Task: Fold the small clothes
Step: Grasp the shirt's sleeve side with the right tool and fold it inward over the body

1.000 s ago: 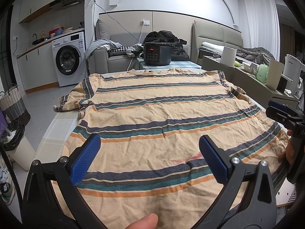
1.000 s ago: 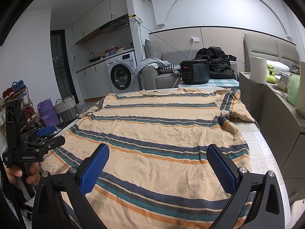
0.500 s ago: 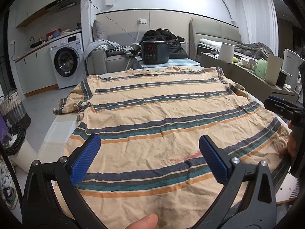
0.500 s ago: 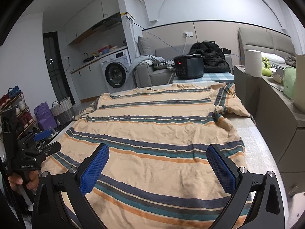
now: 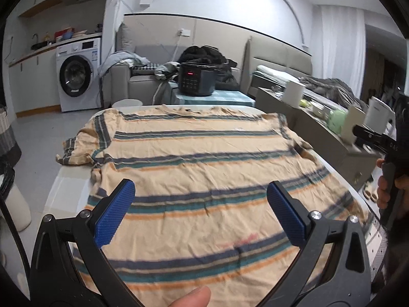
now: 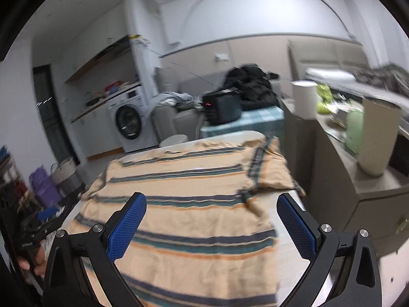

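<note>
A tan T-shirt with navy, teal and orange stripes [image 5: 202, 168] lies spread flat on a white table, collar at the far end. It also shows in the right wrist view [image 6: 189, 204]. My left gripper [image 5: 202, 217] is open and empty above the shirt's near hem. My right gripper [image 6: 212, 225] is open and empty above the shirt's right side, near the right sleeve [image 6: 271, 171]. The right gripper also shows at the right edge of the left wrist view [image 5: 378, 140], and the left gripper at the lower left of the right wrist view [image 6: 38, 227].
A black cooker [image 5: 196, 79] stands on a small table beyond the far end. A washing machine [image 5: 76, 74] is at the back left. A grey counter [image 6: 358, 179] with a white roll, a green cup and a carton runs along the right. Baskets [image 6: 64, 174] stand on the floor at left.
Both grippers have risen and moved forward over the shirt. The right one has swung to the right toward the sleeve side. Both stay open and the shirt has not moved.
</note>
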